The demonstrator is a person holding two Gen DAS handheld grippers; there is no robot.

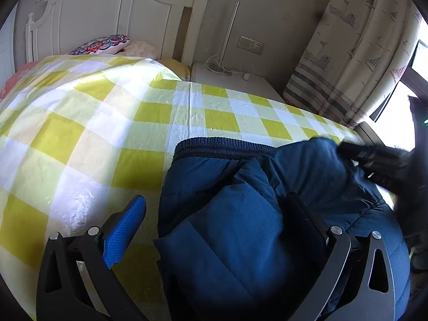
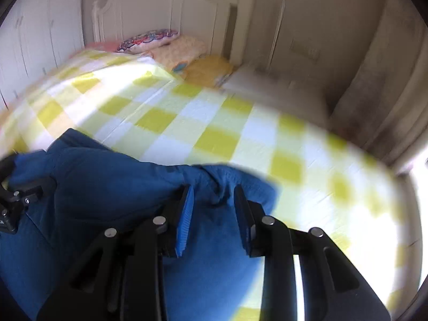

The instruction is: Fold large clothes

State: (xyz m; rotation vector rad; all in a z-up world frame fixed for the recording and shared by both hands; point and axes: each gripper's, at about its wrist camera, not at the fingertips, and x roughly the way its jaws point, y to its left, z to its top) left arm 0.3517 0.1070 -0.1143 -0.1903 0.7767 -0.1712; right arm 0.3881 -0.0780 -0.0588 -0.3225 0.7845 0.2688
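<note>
A dark blue padded jacket (image 1: 240,214) is spread in a bunched heap on the yellow-and-white checked bedspread (image 1: 107,123), toward the bed's near edge and the side by the curtained window, with its ribbed knit hem (image 1: 222,148) turned toward the headboard (image 1: 107,18). The left gripper (image 1: 216,216) is held with its jaws wide: one blue pad stands over bare bedspread just beside the jacket's edge, the other finger rests on the padded cloth, so the edge is straddled but not pinched, seemingly in readiness for a grasp. The right gripper (image 2: 214,208) is set at the opposite side of the garment, its jaws narrow, with a ridge of blue fabric gathered between the pads; the fold appears to be clamped, though blur leaves the contact slightly uncertain. The two tools are placed at opposite sides, presumably so that the jacket can be lifted and laid over itself. No fold is judged to be completed yet.
</note>
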